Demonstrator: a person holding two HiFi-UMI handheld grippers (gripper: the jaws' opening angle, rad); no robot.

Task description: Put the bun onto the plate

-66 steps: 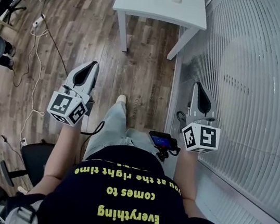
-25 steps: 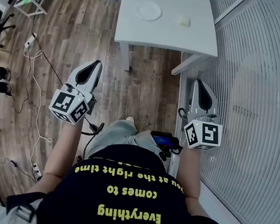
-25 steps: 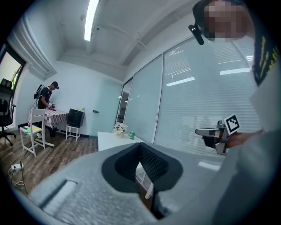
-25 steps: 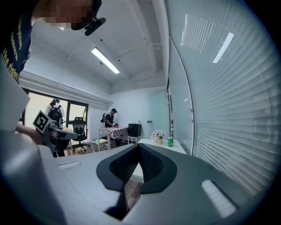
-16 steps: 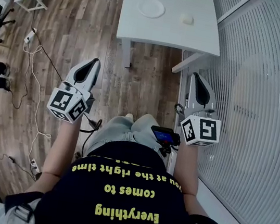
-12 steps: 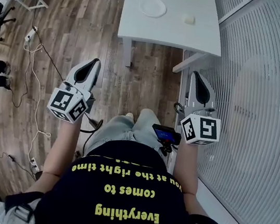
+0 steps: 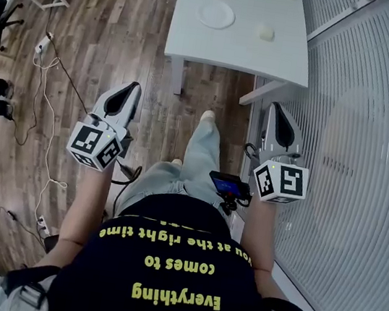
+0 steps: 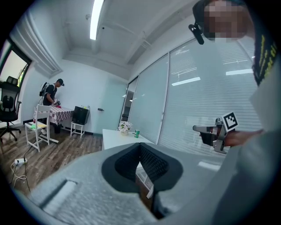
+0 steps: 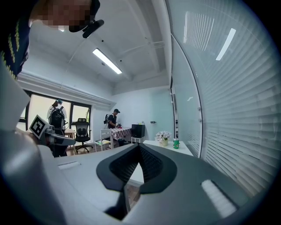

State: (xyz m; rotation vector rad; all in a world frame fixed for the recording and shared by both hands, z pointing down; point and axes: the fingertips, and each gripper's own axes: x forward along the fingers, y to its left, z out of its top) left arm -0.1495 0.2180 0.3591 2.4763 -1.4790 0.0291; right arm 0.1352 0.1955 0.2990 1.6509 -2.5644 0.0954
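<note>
Now | bun (image 7: 266, 33) on table (image 7: 233, 47) | well ahead of right tongs (image 7: 275, 108) | closed

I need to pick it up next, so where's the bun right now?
In the head view the bun sits on the white table, just right of the plate, near the table's right edge.

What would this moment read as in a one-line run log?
position: short of table | left gripper: shut, empty | right gripper: shut, empty | bun: on table, off plate
</note>
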